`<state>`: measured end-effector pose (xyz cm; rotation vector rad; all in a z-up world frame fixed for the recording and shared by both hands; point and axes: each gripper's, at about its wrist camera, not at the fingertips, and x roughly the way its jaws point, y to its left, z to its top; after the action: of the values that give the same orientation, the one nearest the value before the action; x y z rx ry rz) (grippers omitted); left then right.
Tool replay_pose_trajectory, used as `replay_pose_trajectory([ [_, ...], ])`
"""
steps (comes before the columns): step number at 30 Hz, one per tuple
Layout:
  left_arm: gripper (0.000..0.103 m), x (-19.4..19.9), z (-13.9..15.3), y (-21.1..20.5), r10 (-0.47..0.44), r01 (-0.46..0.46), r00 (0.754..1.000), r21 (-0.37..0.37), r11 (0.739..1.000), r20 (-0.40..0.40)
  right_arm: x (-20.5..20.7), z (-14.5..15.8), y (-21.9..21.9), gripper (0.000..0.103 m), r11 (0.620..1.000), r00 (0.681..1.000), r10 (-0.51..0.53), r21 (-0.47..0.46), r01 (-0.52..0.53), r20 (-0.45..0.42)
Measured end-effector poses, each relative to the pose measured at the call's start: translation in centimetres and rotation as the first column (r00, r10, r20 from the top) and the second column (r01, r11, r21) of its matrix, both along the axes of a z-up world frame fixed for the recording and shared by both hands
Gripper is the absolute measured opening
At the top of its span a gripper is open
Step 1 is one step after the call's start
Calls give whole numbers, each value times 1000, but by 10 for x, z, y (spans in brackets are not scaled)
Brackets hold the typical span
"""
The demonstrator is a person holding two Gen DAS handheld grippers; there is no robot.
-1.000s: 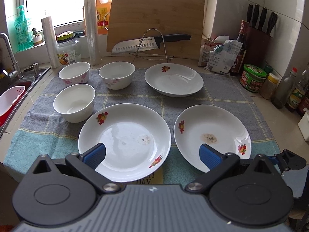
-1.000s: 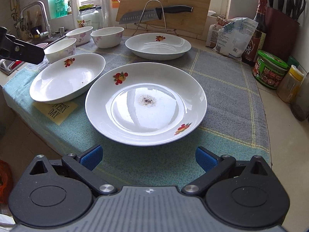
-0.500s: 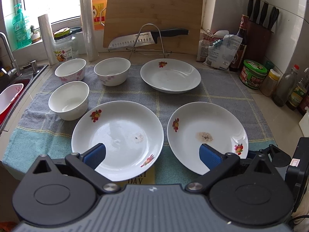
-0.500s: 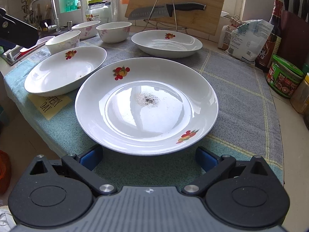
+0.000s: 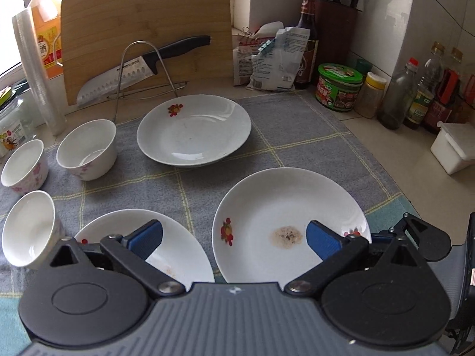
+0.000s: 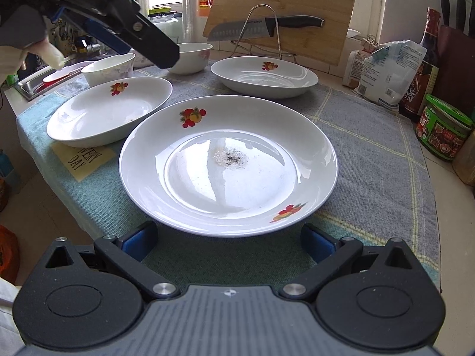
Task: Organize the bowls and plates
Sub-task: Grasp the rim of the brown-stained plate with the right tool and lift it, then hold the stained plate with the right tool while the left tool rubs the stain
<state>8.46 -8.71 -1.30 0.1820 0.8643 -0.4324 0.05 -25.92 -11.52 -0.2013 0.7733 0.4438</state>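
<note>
Right claw sits low at the bench edge, jaws wide, empty, just short of the speckled plate on the towel. Left claw hovers wide and empty above two near plates; three bowls stand left.

3 plates and 3 bowls, all upright on a checked towel

The near right plate, white with red fruit prints on its rim, has a speckled brown stain at its centre. The near left plate sits just beside it, with a small crumb mark. The far plate lies behind them, apart. 3 white bowls stand at the left: a plain one nearest, 2 pink-flowered ones behind.
</note>
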Motion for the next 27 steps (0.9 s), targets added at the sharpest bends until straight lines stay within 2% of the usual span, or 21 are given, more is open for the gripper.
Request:
replay_pose_trajectory([
  [4,102,28,-10,-10,-129,128,991,-16,992,-46,-2,0,0,103,1000,1000,-12,2,12,5],
  [9,102,58,-31,-26,-236,240,961,6,971,-142,-3,0,2,103,1000,1000,-29,-3,29,5],
  [16,102,87,-60,-37,-359,366,895,-26,930,-263,-3,1,2,103,999,999,-42,-7,42,-2],
  [23,102,99,-71,-47,-461,469,820,-63,881,-339,-3,1,4,103,997,997,-70,-14,70,-13],
  [27,103,98,-71,-52,-482,497,811,-43,867,-332,-4,1,4,103,997,997,-79,-13,79,-10],
])
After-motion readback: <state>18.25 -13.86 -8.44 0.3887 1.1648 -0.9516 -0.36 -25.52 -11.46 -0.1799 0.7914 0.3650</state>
